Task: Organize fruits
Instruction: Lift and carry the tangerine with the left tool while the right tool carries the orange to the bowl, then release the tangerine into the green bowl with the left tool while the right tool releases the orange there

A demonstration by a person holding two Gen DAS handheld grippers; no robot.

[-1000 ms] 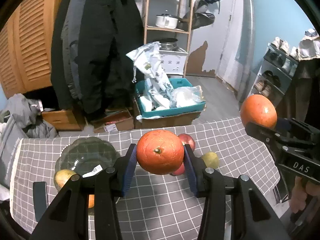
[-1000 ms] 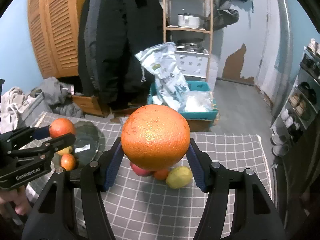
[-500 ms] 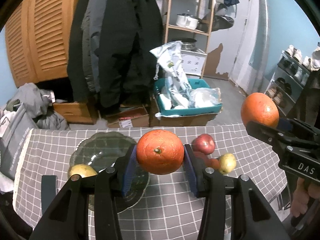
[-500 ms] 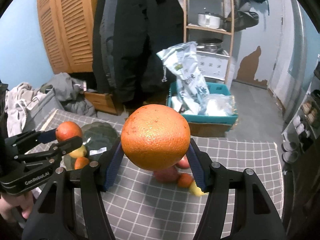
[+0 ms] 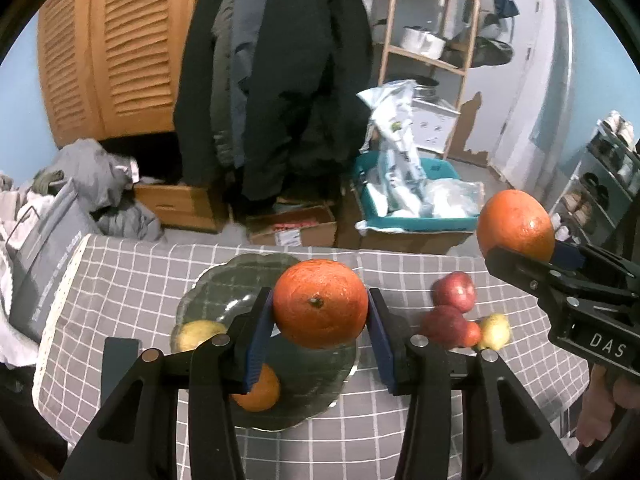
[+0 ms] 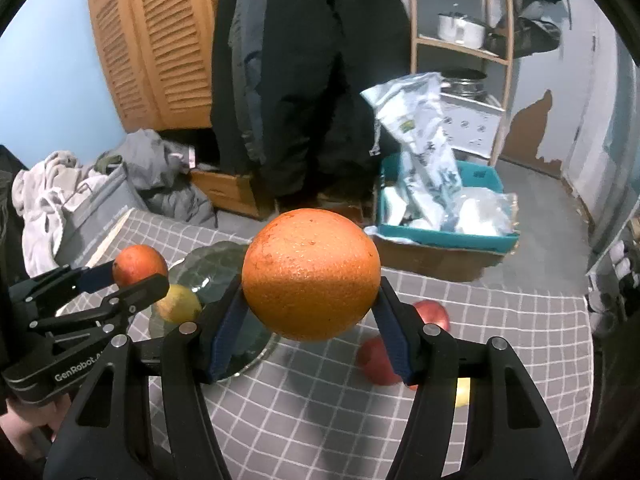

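Glass plate (image 5: 224,280) on the checked cloth (image 5: 120,280) holds a pear (image 5: 196,334) and a small orange (image 5: 258,394) so far. Each gripper carries fruit above the table: left gripper (image 5: 320,320) clamps a reddish orange (image 5: 320,303), right gripper (image 6: 310,316) a bigger orange (image 6: 311,279). Two apples (image 5: 454,291) and a yellow fruit (image 5: 495,331) wait loose on the cloth.
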